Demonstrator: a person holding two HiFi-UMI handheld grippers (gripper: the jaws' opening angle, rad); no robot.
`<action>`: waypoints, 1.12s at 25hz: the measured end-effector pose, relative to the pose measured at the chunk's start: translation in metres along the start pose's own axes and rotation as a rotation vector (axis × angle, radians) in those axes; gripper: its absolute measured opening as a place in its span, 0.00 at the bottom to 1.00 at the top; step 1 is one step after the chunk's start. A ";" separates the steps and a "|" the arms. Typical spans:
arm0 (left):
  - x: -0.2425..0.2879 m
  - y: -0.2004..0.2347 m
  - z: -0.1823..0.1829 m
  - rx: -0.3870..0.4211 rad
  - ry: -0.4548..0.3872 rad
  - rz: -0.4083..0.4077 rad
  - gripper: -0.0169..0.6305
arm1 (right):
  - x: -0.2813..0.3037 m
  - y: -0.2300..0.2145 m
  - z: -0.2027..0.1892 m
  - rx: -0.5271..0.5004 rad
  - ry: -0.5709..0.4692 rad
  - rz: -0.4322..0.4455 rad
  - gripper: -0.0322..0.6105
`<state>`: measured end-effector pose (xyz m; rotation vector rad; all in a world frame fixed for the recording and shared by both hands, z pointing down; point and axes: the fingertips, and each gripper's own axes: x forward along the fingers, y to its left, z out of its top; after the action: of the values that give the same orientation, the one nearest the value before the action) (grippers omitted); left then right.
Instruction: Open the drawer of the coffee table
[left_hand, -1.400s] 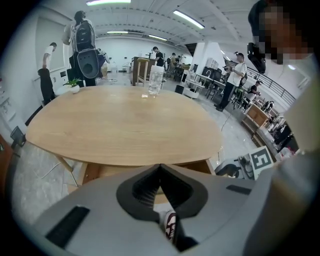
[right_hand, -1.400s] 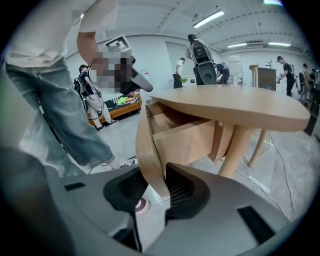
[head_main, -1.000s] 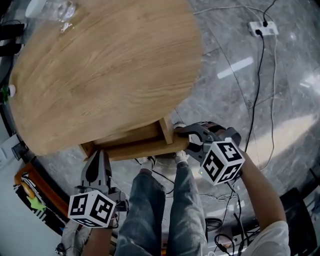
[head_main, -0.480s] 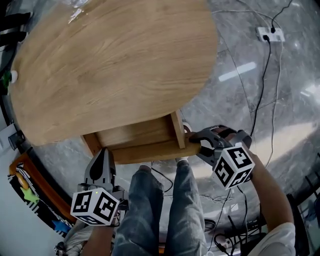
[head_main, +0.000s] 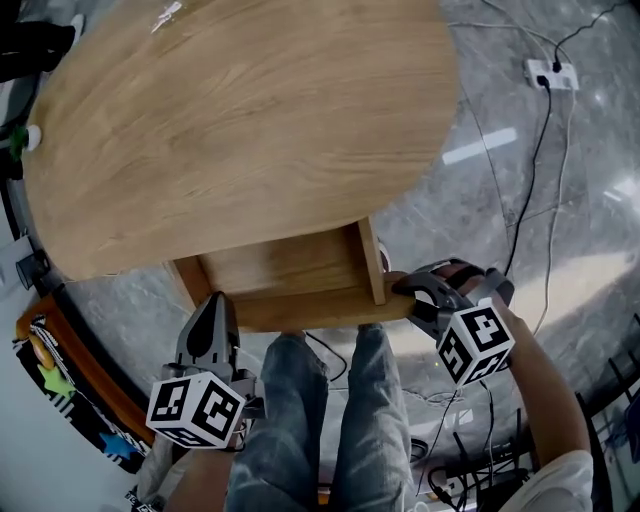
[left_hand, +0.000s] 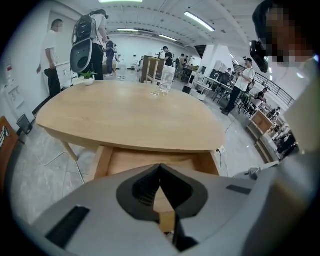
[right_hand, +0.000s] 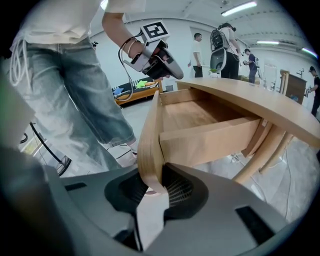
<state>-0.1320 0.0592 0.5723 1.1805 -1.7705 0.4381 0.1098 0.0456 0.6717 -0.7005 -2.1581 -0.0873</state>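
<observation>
Glossy marble flr, ceiling strip lts.

The oval wooden coffee table stands on a glossy grey stone floor, and its drawer juts out open from under the top's 6 o'clock edge in the head view. In the left gripper view, a clear glass stands near the top's far rim at 12 o'clock and a small potted plant at 11 o'clock. On the floor, at 2 o'clock from the table in the head view, lies a white power strip, with dark cables trailing toward 5 o'clock.
</observation>
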 end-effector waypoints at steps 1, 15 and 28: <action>0.000 0.001 -0.001 -0.002 0.001 0.002 0.02 | 0.000 0.002 -0.001 0.001 0.004 0.006 0.18; -0.007 0.011 -0.009 -0.013 -0.001 -0.003 0.02 | 0.015 0.027 -0.011 0.035 0.032 0.024 0.21; -0.006 0.019 -0.014 -0.009 -0.013 0.010 0.02 | 0.035 0.023 -0.036 0.031 0.074 0.011 0.25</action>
<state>-0.1409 0.0814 0.5784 1.1715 -1.7889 0.4292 0.1298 0.0706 0.7169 -0.6812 -2.0805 -0.0728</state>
